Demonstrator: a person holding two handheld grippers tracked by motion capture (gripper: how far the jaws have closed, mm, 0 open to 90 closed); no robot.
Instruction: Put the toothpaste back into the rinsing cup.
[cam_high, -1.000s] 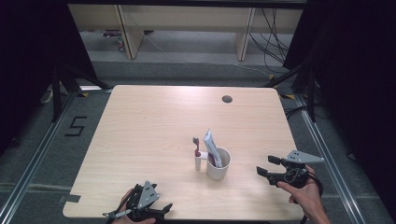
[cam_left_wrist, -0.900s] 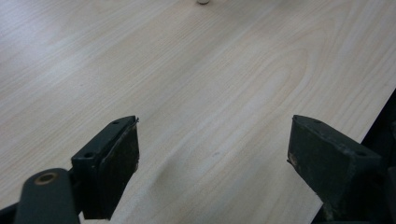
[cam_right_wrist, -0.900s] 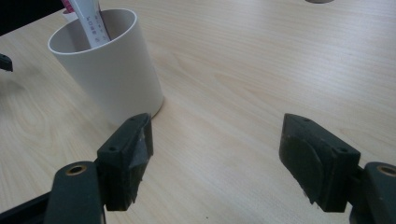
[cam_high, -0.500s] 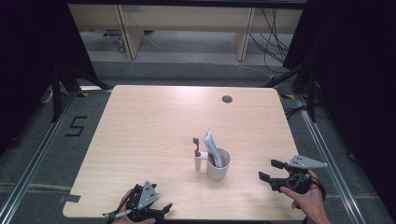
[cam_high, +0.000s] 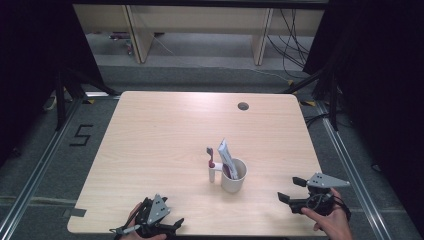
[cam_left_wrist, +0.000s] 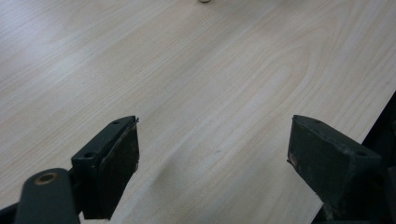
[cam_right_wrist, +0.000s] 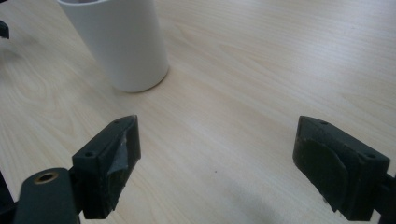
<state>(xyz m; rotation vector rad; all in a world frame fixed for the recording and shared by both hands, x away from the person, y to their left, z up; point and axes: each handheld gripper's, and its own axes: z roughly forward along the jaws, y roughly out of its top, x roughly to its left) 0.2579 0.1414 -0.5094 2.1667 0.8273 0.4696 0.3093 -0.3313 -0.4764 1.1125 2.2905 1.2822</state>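
Observation:
A white cup (cam_high: 234, 176) stands upright near the middle front of the table and holds a toothpaste tube (cam_high: 225, 157) and a red-handled toothbrush (cam_high: 211, 158). My right gripper (cam_high: 292, 189) is open to the right of the cup, a short way from it, with nothing between its jaws. The right gripper view has the cup (cam_right_wrist: 117, 39) at upper left, beyond the open right gripper (cam_right_wrist: 215, 154). My left gripper (cam_high: 172, 224) rests open at the table's front edge, left of the cup; the left gripper (cam_left_wrist: 212, 161) has bare wood between its jaws.
The pale wooden table (cam_high: 165, 135) has a round cable hole (cam_high: 243, 106) near its far right side. Shelving legs and cables stand on the floor beyond the far edge. The table edge (cam_left_wrist: 376, 119) lies close on the right in the left gripper view.
My right gripper has drawn back toward the front edge, away from the cup. The left gripper and the cup have stayed put.

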